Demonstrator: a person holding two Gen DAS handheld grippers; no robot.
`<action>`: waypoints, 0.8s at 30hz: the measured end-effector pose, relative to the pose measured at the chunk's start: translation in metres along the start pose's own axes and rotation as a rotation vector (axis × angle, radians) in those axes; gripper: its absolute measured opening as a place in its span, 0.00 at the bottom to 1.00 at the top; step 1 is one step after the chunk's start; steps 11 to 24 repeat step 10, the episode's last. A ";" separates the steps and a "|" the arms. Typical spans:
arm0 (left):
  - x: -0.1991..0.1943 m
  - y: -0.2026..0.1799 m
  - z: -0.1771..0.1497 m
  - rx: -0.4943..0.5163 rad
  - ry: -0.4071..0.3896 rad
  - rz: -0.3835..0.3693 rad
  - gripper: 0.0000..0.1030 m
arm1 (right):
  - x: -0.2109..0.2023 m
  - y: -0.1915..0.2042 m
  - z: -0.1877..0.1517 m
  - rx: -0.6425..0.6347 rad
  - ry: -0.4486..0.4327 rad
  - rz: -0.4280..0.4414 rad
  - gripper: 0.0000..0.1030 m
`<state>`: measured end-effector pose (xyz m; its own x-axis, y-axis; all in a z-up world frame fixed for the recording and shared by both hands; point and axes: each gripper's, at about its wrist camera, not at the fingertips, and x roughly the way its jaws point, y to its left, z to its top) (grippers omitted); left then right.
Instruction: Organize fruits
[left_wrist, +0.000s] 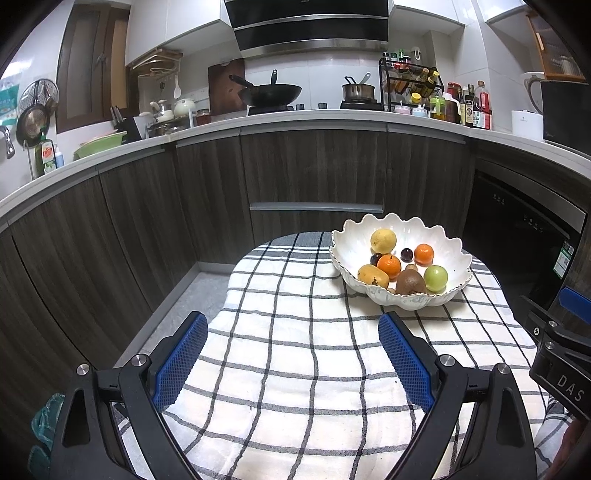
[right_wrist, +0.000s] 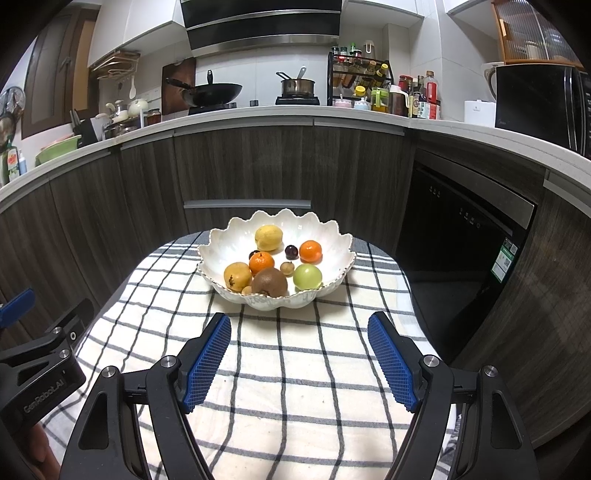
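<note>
My left gripper (left_wrist: 291, 325) is spread wide and holds nothing; my right gripper (right_wrist: 299, 325) is moderately spread, also with nothing between its blue pads. Both point down at the checked cloth (right_wrist: 295, 369) short of the white scalloped bowl (right_wrist: 221, 240).

Bowl contents, by position relative to the kiwi (right_wrist: 269, 282) at the near rim:
- One mango (right_wrist: 237, 276), just left, long axis running toward the near rim.
- One green apple (right_wrist: 307, 276), just right.
- Two mandarins: one (right_wrist: 261, 263) touching behind, one (right_wrist: 310, 251) farther back and right.
- One lemon (right_wrist: 268, 238), at the back.
- Two dark grapes (right_wrist: 291, 251), behind; the second (right_wrist: 254, 254) is partly hidden.
- One small tan fruit (right_wrist: 287, 267), behind right.

The cloth covers a small table in a kitchen with dark wood-grain cabinets (right_wrist: 240, 162) under a white counter.
</note>
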<state>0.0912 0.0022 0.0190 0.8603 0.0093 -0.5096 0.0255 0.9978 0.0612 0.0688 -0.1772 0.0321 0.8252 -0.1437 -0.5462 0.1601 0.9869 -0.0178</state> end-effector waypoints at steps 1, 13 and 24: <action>0.000 0.000 0.000 -0.001 -0.001 0.000 0.92 | 0.000 0.000 -0.001 -0.001 0.001 -0.001 0.75; 0.007 0.007 -0.002 -0.008 0.037 0.004 0.92 | 0.007 0.003 -0.002 0.001 0.026 -0.001 0.75; 0.007 0.007 -0.002 -0.008 0.037 0.004 0.92 | 0.007 0.003 -0.002 0.001 0.026 -0.001 0.75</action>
